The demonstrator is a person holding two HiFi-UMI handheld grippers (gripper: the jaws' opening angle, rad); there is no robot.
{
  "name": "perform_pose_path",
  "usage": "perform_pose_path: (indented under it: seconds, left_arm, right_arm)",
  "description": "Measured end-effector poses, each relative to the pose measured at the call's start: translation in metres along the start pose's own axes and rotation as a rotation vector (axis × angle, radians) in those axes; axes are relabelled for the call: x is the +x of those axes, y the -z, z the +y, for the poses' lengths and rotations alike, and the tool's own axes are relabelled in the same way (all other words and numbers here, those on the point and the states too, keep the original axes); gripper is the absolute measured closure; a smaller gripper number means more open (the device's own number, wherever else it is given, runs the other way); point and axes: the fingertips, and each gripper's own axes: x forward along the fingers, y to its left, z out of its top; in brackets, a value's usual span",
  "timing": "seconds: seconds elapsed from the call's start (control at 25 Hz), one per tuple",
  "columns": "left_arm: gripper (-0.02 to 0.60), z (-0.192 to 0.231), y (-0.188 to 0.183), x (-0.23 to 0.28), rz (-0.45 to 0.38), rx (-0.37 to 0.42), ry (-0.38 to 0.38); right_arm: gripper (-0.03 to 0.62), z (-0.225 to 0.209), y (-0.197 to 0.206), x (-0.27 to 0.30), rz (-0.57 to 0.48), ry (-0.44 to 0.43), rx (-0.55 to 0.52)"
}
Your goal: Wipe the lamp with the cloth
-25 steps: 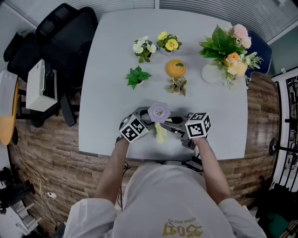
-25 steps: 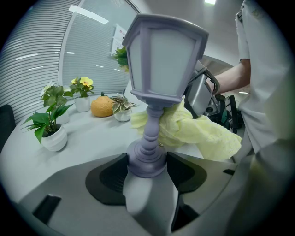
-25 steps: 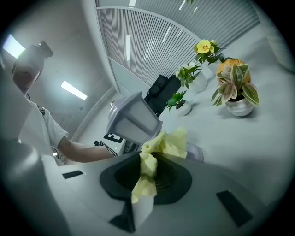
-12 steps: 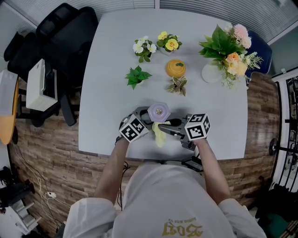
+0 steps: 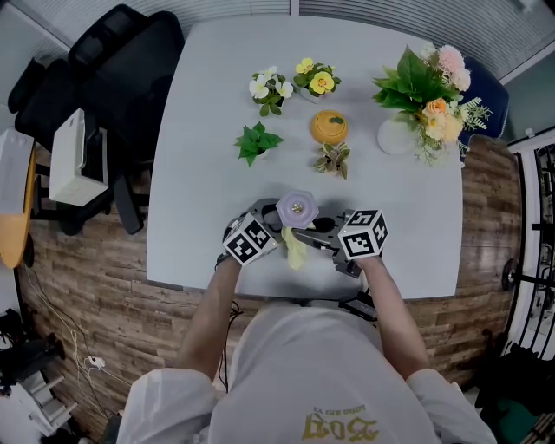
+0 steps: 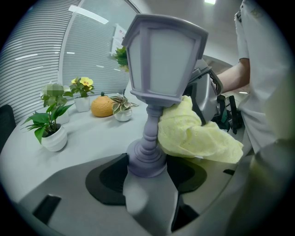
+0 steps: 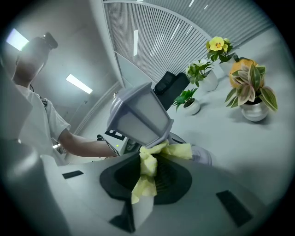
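The pale grey table (image 5: 199, 130) stands on a wood-plank floor (image 5: 87, 295), with slatted blinds (image 5: 390, 13) along the far side and a black office chair (image 5: 113, 61) pushed up at its far left corner. Toward the back of the tabletop sits a loose cluster of decorations: a pot of white flowers (image 5: 269, 89) just beside a pot of yellow flowers (image 5: 316, 81), a small green-leaved plant (image 5: 255, 141) nearer the person, an orange pumpkin-shaped ornament (image 5: 329, 127) with a striped-leaf plant (image 5: 333, 159) just in front of it, and a bouquet in a white vase (image 5: 425, 91) off to the right. At the near edge, close to the person, the lilac lantern-style lamp (image 5: 297, 209) stands upright. The left gripper (image 6: 147, 161) is clenched on its round base, one jaw on each side. The right gripper (image 7: 147, 175) has its jaws closed on the yellow cloth (image 6: 193, 133), which bunches up against the lamp's turned stem just under the shade and hangs down in a fold from the jaws. Compared with a second ago, the lamp and the left gripper sit where they were. The right gripper's marker cube has edged a little toward the lamp, and the cloth has slid slightly leftward along the stem with it. From overhead that shift is small and I can only just make it out. The plants and vase have not moved.
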Motion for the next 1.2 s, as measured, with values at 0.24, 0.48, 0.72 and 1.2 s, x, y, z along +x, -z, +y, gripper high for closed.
perform_pose_path:
  seconds: [0.24, 0.48, 0.72, 1.2]
  left_arm:
    - [0.314, 0.0, -0.002, -0.001, -0.005, 0.004, 0.001]
    - [0.314, -0.001, -0.003, -0.001, -0.006, 0.002, 0.004]
    - [0.314, 0.0, -0.003, 0.0, -0.014, 0.009, 0.003]
    - [0.314, -0.001, -0.003, -0.001, -0.014, 0.008, 0.002]
  right_arm:
    - [0.53, -0.005, 0.0, 0.003, 0.008, 0.022, 0.003]
    - [0.53, -0.016, 0.006, 0.001, 0.024, 0.042, 0.035]
    - [0.53, -0.023, 0.009, 0.0, 0.038, 0.07, 0.042]
    - [0.53, -0.039, 0.019, -0.004, 0.081, 0.157, 0.055]
